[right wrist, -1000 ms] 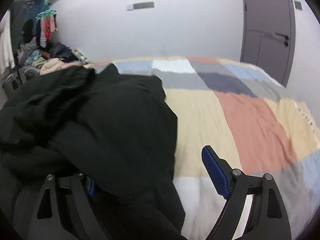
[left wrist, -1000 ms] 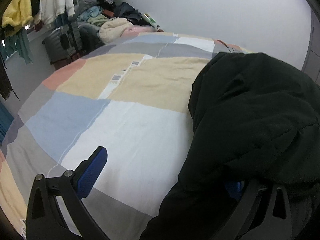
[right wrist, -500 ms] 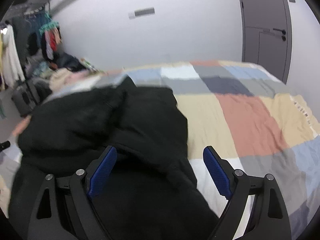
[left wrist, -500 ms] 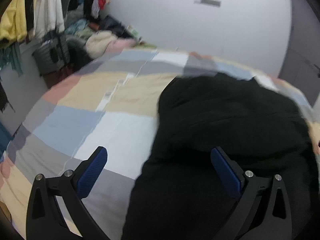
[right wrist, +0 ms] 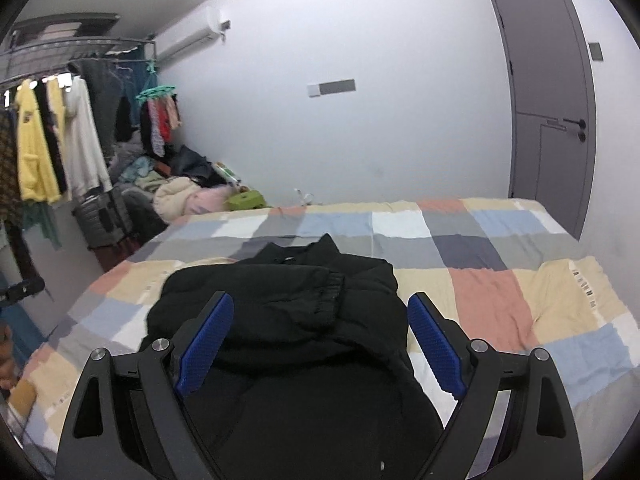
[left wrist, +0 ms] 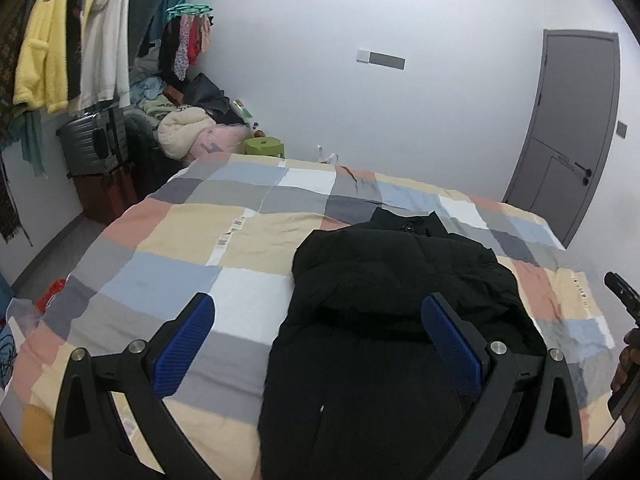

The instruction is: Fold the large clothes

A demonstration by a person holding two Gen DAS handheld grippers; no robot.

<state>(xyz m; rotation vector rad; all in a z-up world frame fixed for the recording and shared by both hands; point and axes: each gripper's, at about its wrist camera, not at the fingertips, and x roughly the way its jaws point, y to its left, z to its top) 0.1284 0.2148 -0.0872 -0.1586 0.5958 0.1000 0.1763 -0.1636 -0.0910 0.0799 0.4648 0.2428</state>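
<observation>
- Clearly, the left gripper (left wrist: 316,338) stands wide open above the bed; its two blue ribbed pads (left wrist: 182,346) hold nothing and touch nothing.
- The right gripper (right wrist: 320,342) is also wide open, and nothing sits between its blue pads (right wrist: 204,344); they hang over the cloth and I see no contact.
- The large black padded jacket (left wrist: 400,312) lies on the patchwork bed cover of beige, grey, blue, white and salmon squares (left wrist: 176,264), toward the near edge of the bed, with its upper part doubled over the lower part.
- In the right wrist view the same jacket (right wrist: 304,344) fills the space between the fingers, and one sleeve with a gathered elastic cuff (right wrist: 334,284) lies folded across the body of the jacket.
- The cuff is not visible in the left wrist view; there the left half of the bed cover is bare, and a piece of the other black tool (left wrist: 622,292) shows at the right border.
- Both views show the grey door (right wrist: 548,112), the hanging yellow and white clothes (left wrist: 68,36) and the pile of garments in the corner (left wrist: 188,136).
- Only the left wrist view shows the round green plastic stool (left wrist: 264,146) sharply; in the right wrist view it is blurred.
</observation>
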